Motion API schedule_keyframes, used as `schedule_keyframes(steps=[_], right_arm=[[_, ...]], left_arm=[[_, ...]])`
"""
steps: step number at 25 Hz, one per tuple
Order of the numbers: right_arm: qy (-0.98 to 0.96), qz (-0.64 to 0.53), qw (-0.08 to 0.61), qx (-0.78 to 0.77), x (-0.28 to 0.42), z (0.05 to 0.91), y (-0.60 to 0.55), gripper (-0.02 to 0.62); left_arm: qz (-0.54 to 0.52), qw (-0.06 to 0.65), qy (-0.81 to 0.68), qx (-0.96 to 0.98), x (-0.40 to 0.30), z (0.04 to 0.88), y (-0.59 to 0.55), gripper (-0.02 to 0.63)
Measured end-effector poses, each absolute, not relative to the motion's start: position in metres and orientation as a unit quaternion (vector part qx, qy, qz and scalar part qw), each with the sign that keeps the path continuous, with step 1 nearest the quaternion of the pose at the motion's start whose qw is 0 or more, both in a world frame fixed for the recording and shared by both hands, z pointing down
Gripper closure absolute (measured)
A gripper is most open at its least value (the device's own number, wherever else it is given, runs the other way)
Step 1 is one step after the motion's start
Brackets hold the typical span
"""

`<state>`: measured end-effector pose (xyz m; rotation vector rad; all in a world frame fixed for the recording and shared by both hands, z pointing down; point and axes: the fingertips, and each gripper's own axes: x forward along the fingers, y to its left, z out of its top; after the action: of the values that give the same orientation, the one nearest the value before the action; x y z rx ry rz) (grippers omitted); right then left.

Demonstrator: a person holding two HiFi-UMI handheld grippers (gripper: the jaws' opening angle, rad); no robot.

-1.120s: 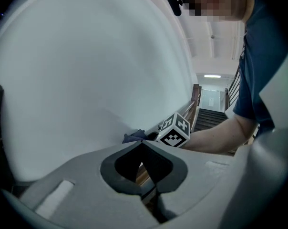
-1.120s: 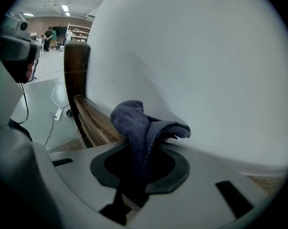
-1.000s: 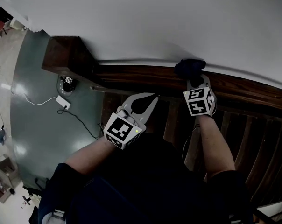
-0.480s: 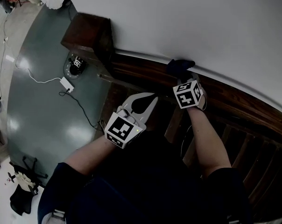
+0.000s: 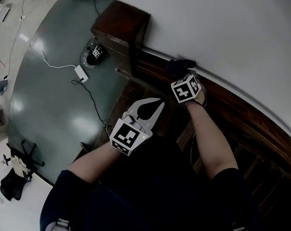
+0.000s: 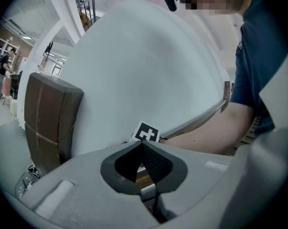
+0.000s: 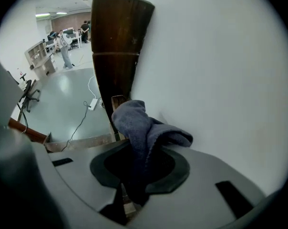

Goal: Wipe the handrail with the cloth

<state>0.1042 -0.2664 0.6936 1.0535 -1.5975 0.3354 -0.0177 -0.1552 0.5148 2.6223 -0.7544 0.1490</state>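
Observation:
A dark wooden handrail slopes along the white wall down to a square newel post. My right gripper is shut on a dark blue cloth and presses it on the rail, close to the post. In the right gripper view the cloth bunches out of the jaws in front of the post. My left gripper hangs over the balusters, below and left of the rail, its jaws shut on nothing. The left gripper view shows its tips meeting, with the post to the left.
White wall runs right behind the rail. Balusters stand under it. On the green floor below lie a power strip with a white cable and a round dark device. People stand far off.
My right gripper has slid the cloth along the rail toward the newel post. The left gripper has held its place, shut. The head view has swung, showing more floor.

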Motion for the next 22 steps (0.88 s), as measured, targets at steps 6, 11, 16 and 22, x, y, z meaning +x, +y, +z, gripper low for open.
schedule_keyframes(steps=[6,11,16,22], right_arm=[[-0.684,0.139,0.579,0.421,0.057,0.721,-0.293,0.506],[-0.684,0.139,0.590,0.405,0.028,0.739,-0.306,0.506],[-0.688,0.139,0.595,0.392,0.003,0.749,-0.312,0.506],[-0.722,0.151,0.546,0.397,-0.014,0.725,-0.304,0.506]], left_arm=[[0.055,0.220,-0.311,0.923,-0.056,0.529,-0.153,0.603],[0.059,0.216,-0.337,0.915,-0.079,0.530,-0.151,0.603],[0.058,0.210,-0.349,0.911,-0.098,0.524,-0.150,0.603],[0.065,0.197,-0.341,0.917,-0.100,0.524,-0.149,0.603]])
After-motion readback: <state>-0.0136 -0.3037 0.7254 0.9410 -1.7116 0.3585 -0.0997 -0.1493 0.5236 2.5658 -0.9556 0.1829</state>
